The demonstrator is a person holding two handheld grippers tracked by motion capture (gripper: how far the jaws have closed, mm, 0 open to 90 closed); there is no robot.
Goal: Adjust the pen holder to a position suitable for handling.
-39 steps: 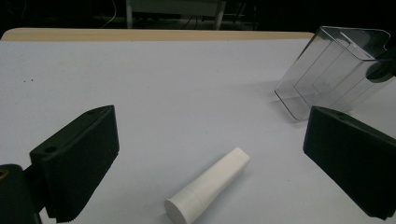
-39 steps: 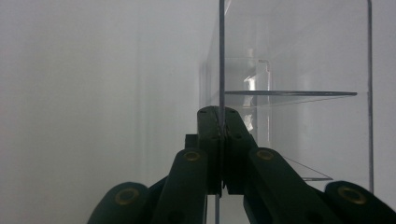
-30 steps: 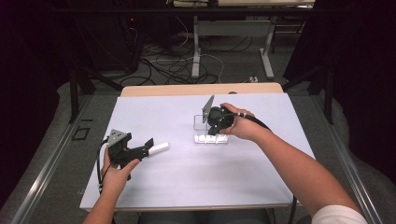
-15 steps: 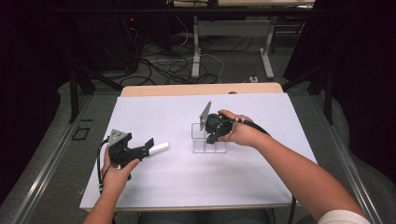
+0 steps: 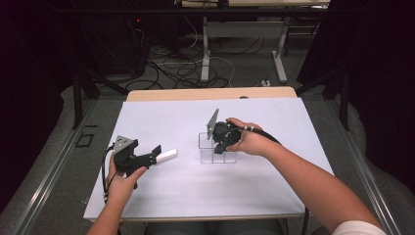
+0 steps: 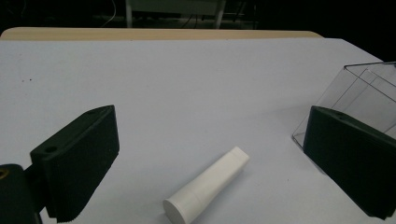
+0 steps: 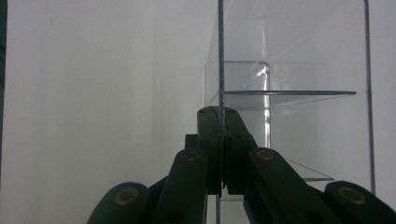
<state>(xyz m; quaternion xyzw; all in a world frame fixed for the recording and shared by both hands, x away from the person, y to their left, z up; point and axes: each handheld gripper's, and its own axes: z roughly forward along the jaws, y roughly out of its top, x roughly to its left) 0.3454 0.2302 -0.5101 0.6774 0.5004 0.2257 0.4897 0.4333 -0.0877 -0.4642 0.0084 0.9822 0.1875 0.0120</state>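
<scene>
White tube (image 6: 206, 186) lies flat on surface (image 5: 274, 191), left of centre, nearer front edge. Long axis runs diagonal in left gripper view: cap end toward camera, far end pointing away-right. L gripper (image 5: 155, 153) fingers (image 6: 77, 163) spread wide, tube just ahead, betw them, untouched; L hand nearer by far. Clear acrylic organizer (image 5: 217, 148) stands mid-surface, right of tube, apart. R gripper (image 7: 219, 116) fingers pressed together, pinching organizer's thin divider wall edge-on.

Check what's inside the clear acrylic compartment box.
The clear acrylic compartment box looks empty through its walls. The right gripper pinches one wall; the hand hides part of it. The white cylindrical tube lies outside on the table.
</scene>
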